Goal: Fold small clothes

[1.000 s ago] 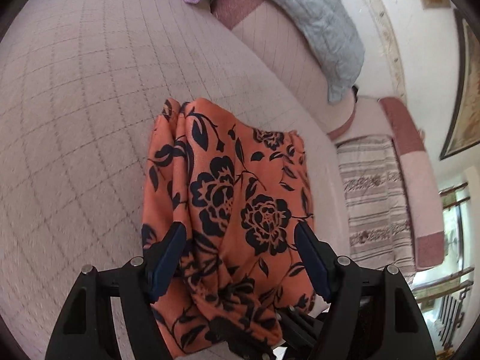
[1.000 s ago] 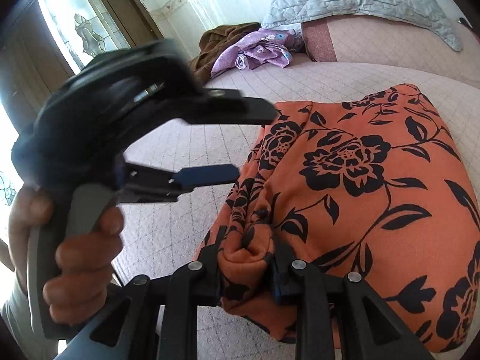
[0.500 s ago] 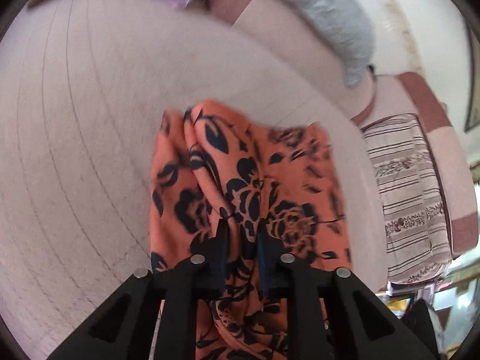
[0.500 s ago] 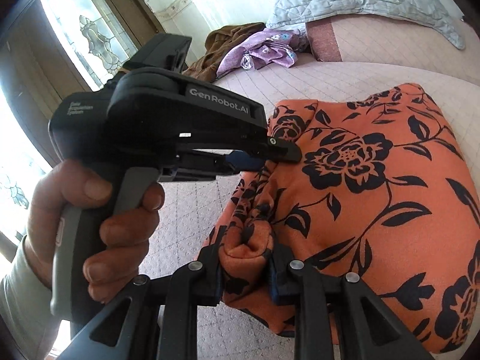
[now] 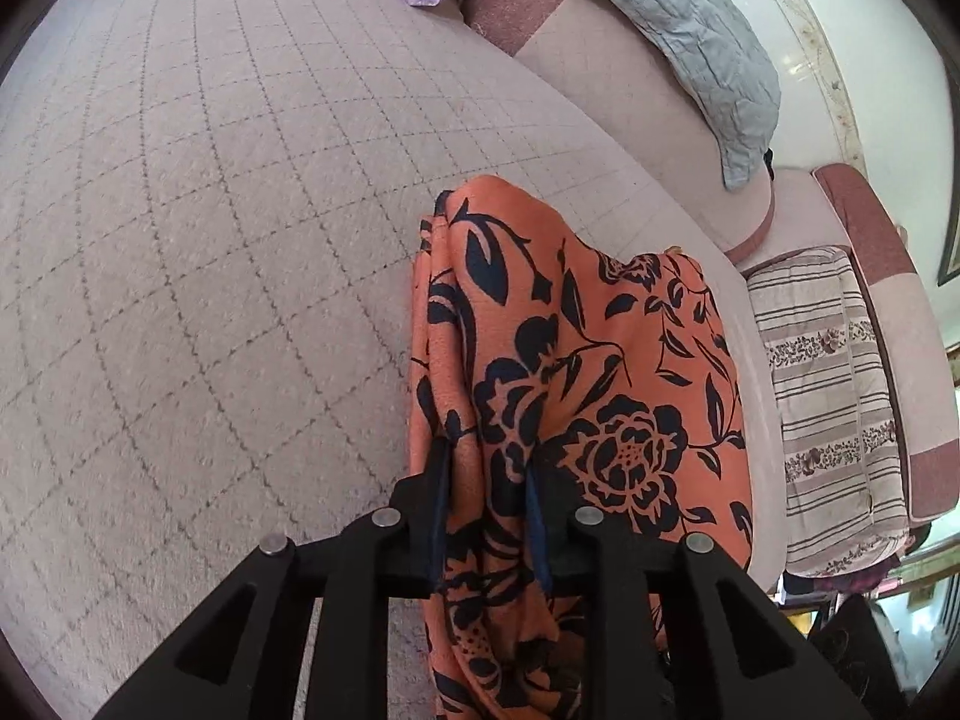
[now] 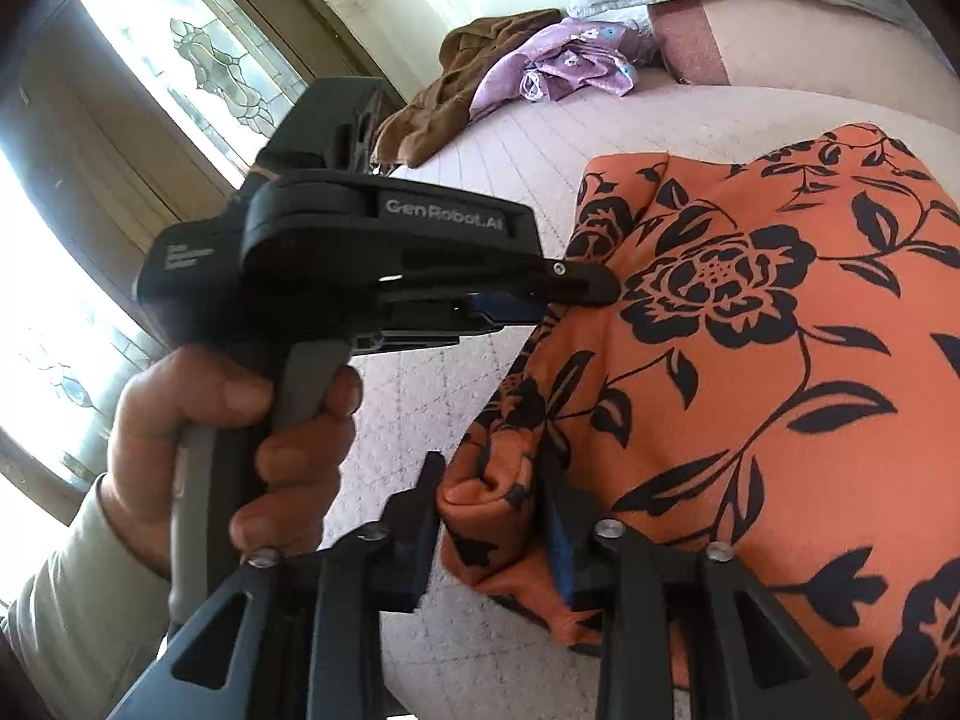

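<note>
An orange garment with a black flower print (image 5: 576, 372) lies folded on the pink quilted bed (image 5: 210, 240). My left gripper (image 5: 487, 462) is shut on a bunched edge of it near the camera. In the right wrist view the same garment (image 6: 780, 360) spreads to the right, and my right gripper (image 6: 489, 480) is shut on a rolled corner of it. The left gripper (image 6: 564, 294) shows there from the side, held in a hand, its tip clamped on the garment's left edge.
A purple garment (image 6: 570, 66) and a brown one (image 6: 456, 96) lie heaped at the bed's far end. A grey quilted pillow (image 5: 690, 30) and a striped folded blanket (image 5: 828, 408) sit along the bed's right side. A window (image 6: 180, 78) is behind the hand.
My left gripper was open around the garment a second ago and has closed on its edge. The cloth has lifted and shifted right in its view. The right gripper keeps its hold.
</note>
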Motion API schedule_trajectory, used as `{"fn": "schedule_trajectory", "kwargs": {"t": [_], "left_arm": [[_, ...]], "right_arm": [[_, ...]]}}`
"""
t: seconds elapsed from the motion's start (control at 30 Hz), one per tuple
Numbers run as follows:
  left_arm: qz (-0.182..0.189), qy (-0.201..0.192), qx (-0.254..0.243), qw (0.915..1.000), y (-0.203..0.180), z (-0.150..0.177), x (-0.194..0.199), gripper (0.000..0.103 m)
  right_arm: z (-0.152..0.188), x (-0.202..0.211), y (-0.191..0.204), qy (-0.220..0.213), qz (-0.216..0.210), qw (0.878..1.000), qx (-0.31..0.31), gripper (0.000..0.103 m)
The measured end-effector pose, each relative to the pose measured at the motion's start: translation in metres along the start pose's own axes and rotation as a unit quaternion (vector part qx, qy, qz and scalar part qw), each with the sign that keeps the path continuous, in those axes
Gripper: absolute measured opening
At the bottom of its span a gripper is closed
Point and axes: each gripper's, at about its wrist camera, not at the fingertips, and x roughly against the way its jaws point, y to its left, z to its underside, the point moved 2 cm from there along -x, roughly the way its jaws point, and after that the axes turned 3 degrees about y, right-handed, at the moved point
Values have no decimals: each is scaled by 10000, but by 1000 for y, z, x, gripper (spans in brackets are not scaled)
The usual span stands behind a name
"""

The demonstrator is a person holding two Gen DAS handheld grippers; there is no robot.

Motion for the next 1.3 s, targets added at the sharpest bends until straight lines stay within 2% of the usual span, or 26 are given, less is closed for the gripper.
{"fn": "schedule_trajectory", "kwargs": {"t": [0.07, 0.1, 0.13, 0.17, 0.2, 0.27, 0.33, 0.37, 0.4, 0.47, 0.6, 0.73, 0.8, 0.87, 0.9, 0.97, 1.03, 1.07, 1.13, 1.2, 1.23, 1.3], "left_arm": [[-113, -108, -46, 9999, -11, 7, 18, 25], [-133, -218, -163, 9995, -20, 11, 28, 25], [-73, -424, -379, 9984, -33, 19, 42, 25], [87, -588, -594, 9965, -46, 31, 55, 31], [157, -562, -735, 9956, -54, 41, 60, 34], [84, -378, -873, 9954, -61, 57, 57, 35], [-345, -111, -819, 9960, -49, 67, 39, 34], [-740, 45, -643, 9952, -34, 71, 27, 33], [-734, 89, -508, 9960, -24, 74, 22, 33], [-387, -107, -220, 9989, -13, 82, 30, 33], [-569, -365, -356, 9971, -22, 92, 54, 34], [-480, -816, -757, 9926, -55, 101, 80, 35], [-440, -1038, -1112, 9874, -78, 99, 86, 41], [-519, -1057, -1347, 9839, -95, 96, 74, 47], [-627, -1021, -1397, 9829, -98, 94, 65, 52], [-1003, -982, -1412, 9800, -96, 91, 44, 53], [-1369, -760, -1264, 9795, -81, 90, 22, 53], [-1466, -779, -1239, 9783, -77, 92, 20, 53], [-1644, -852, -1335, 9736, -77, 96, 18, 53], [-1680, -858, -1325, 9731, -74, 98, 18, 53], [-1719, -851, -1320, 9725, -71, 98, 18, 53], [-1763, -811, -1300, 9723, -66, 101, 22, 53]], "right_arm": [[6, 3, 5, -1, 78, 9999, 112, 48], [9, 6, 9, -18, 62, 9998, 161, 59], [13, 10, 12, -43, 48, 9998, 197, 61], [18, 16, 17, -93, 31, 9997, 233, 61], [22, 22, 19, -142, -29, 9996, 240, 61], [36, 36, 21, -252, -137, 9995, 142, 61], [51, 44, 18, -220, -204, 9995, 47, 61], [60, 50, 16, -206, -177, 9996, 1, 61], [67, 55, 11, -201, -162, 9997, -40, 61], [77, 71, 1, -197, -152, 9995, -196, 61], [98, 110, -32, -426, -62, 9966, -700, 61], [109, 135, -70, -602, -232, 9863, -1520, 66], [110, 151, -88, -801, -401, 9782, -1875, 67], [105, 161, -103, -993, -464, 9716, -2099, 67], [100, 164, -110, -1071, -504, 9679, -2216, 68], [89, 162, -131, -1137, -682, 9592, -2497, 72], [76, 153, -153, -1052, -701, 9496, -2868, 72], [69, 144, -166, -890, -695, 9446, -3081, 72], [58, 126, -185, -711, -796, 9332, -3432, 71], [47, 107, -191, -514, -1050, 9293, -3504, 70], [43, 98, -192, -376, -1088, 9286, -3529, 52], [35, 89, -181, -168, -669, 9461, -3165, 37]]}}
